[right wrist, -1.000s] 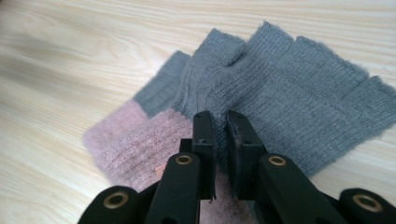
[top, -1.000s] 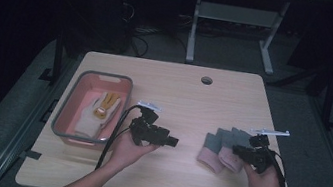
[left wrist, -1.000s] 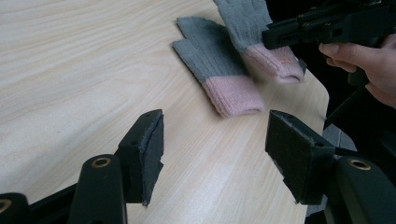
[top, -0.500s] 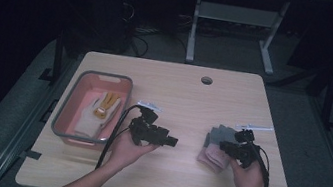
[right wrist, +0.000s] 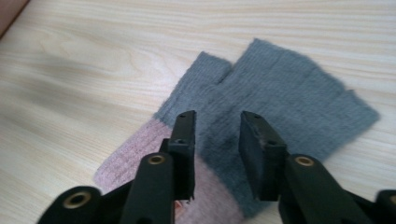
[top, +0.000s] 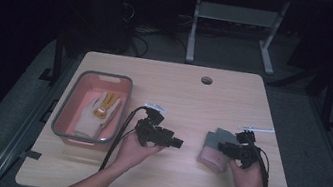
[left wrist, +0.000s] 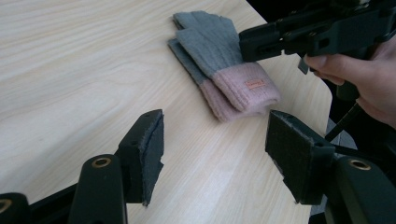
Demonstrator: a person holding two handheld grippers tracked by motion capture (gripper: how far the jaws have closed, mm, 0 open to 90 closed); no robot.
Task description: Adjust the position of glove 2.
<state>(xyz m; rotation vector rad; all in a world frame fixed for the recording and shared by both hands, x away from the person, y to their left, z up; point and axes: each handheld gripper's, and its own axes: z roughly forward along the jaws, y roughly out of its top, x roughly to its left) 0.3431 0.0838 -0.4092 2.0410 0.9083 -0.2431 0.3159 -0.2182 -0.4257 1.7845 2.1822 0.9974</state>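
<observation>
Grey-and-pink knitted gloves [top: 215, 149] lie stacked flat on the right part of the wooden table [top: 188, 102], grey finger ends pointing away from us and pink cuffs toward the near edge. We hold the right gripper [top: 229, 148] directly over this pair, touching or just above the wool; the frames do not settle which. In the right gripper view its jaws have just been opening and now stand narrowly apart over the grey part of the upper glove [right wrist: 280, 93], near the line where grey meets pink. No fabric is pinched between the pads.

We keep the left gripper [top: 178, 141] near the middle of the table, well apart from the gloves and pointing toward them. In the left gripper view its jaws stand wide with only bare table between them, and the gloves [left wrist: 219, 60] lie beyond, with the right gripper [left wrist: 254, 42] at their far side.

At the left of the table sits a pink bin [top: 67, 108] with a grey rim. A white and yellow glove [top: 99, 112] lies inside it.
</observation>
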